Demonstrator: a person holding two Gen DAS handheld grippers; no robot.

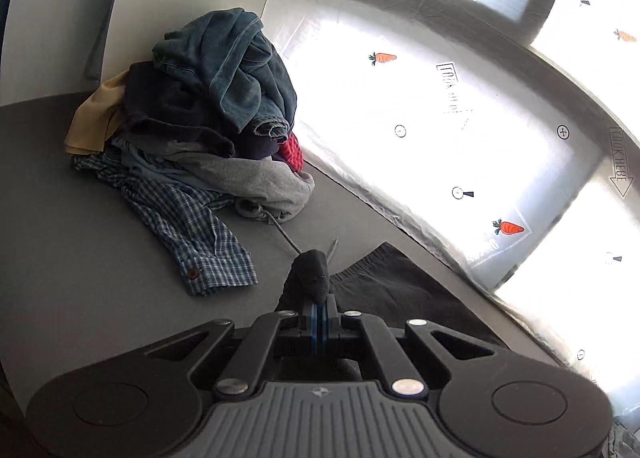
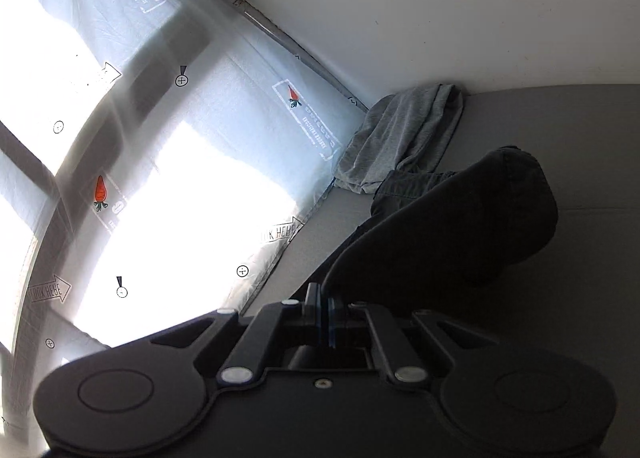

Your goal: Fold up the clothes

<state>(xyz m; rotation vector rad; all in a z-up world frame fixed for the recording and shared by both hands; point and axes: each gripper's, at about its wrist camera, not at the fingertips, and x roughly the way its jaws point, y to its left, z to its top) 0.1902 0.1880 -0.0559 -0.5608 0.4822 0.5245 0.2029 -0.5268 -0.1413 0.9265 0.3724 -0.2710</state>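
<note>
Just ahead of the left claw (image 1: pixel 318 298), pinched between closed fingers: a bunched edge of the black garment (image 1: pixel 400 290). Waistband ribbing visible to the right of the grip, so probably held near the top edge, a sensible spot for lifting and laying flat. Rest of the cloth lying on the grey mat (image 1: pixel 60 218), trailing back and right beneath the claw.

Farther ahead and to the left, well apart from the grip: the pile (image 1: pixel 208 114) of unfolded clothes, stacked against the corner, likely parked there to keep the working area free. Denim on top, dark and grey pieces under it, a plaid shirt (image 1: pixel 188 230) spilling out toward the claw, a red scrap at the pile's right side. A thin cord from the grey piece running toward the fingertips, ending just short of them.

Ahead of the right claw (image 2: pixel 324 312), fingers likewise closed tight, clamped on the same black garment (image 2: pixel 460 226). Cloth rising from the grip and draping forward and right in a raised hump, so seemingly lifted off the mat (image 2: pixel 580 138) rather than resting flat. Both edges held at once, judged as the setup for spreading or making a fold.

Beyond that hump, against the wall: a grey folded piece (image 2: pixel 404 138), apparently set aside as finished. To the left of both claws, a bright plastic-covered window (image 2: pixel 160 178).
</note>
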